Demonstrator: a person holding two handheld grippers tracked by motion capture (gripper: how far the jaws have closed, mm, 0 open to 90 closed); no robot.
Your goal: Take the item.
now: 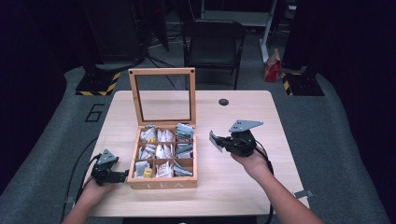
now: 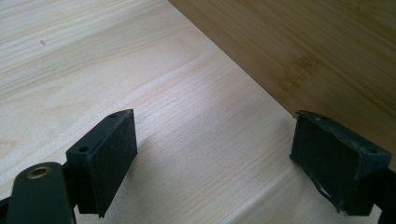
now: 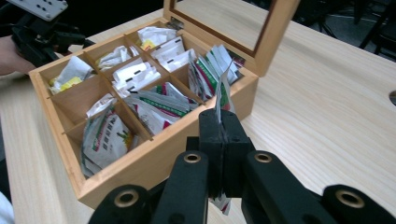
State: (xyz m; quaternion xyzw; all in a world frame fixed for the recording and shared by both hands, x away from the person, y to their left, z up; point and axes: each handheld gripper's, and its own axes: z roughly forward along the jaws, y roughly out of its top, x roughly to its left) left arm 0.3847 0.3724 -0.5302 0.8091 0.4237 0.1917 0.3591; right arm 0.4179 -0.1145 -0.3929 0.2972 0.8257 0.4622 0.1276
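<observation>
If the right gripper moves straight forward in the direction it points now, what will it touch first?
Most likely the tea box. The right gripper, shut on a tea bag, points at the near wall of the box, close ahead. Depth is unclear, so the bag's edge may reach it first.

Tea box [image 1: 162, 183] between left claw [image 1: 125, 176] and right claw [image 1: 215, 141].

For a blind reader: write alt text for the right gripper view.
The right gripper, jaws shut, pinches a tea sachet edge-on beside an open wooden tea box whose compartments hold more sachets. The left gripper sits at the box's far corner.
</observation>
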